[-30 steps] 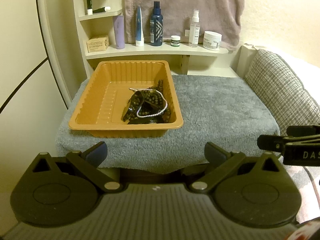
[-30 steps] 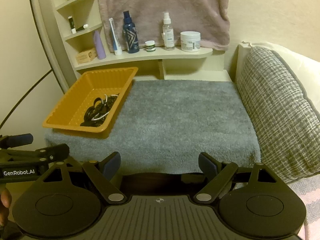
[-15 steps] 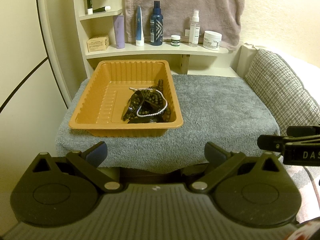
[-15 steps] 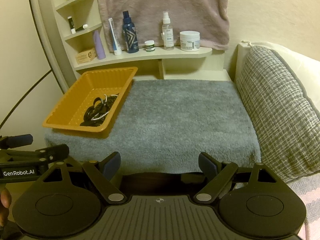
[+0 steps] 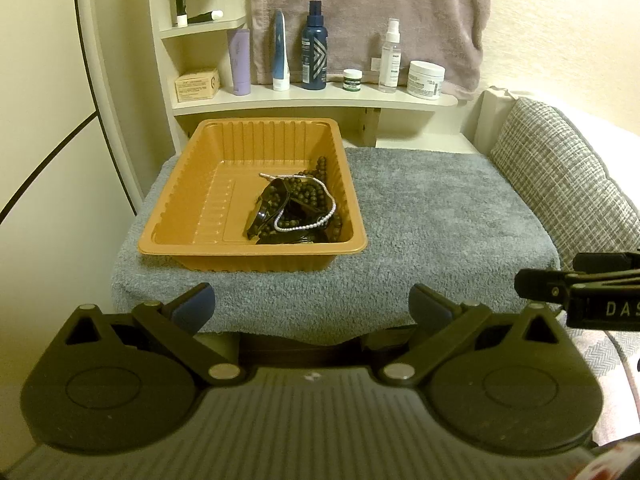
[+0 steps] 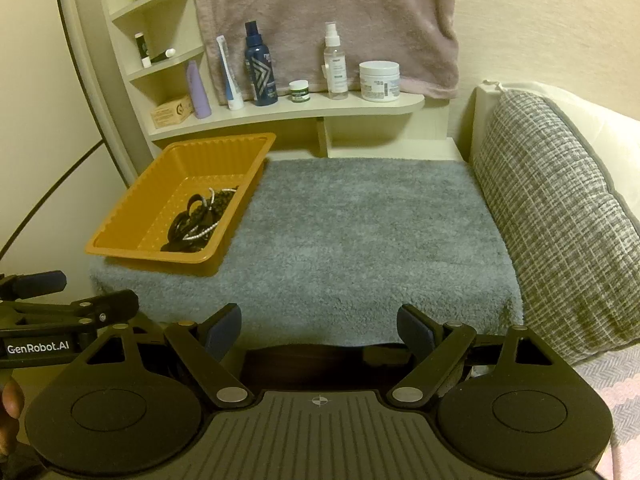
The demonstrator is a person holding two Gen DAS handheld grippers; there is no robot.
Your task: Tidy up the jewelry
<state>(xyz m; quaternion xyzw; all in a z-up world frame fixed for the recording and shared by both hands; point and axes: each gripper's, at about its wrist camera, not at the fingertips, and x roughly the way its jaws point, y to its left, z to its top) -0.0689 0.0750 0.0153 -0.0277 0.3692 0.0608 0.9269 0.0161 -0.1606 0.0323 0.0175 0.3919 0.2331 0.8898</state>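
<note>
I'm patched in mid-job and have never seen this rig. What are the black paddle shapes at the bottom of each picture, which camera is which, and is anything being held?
No robot arm here: a person holds a two-finger gripper in each hand, each with a fisheye camera looking along its fingers. The black shapes are the gripper bodies. The left gripper faces the orange tray, which holds a tangle of dark beads and a white pearl strand, on a grey towel. The right gripper sees the same tray from its right. Both are open and hold nothing. Toiletries stand on the shelf behind.
</note>
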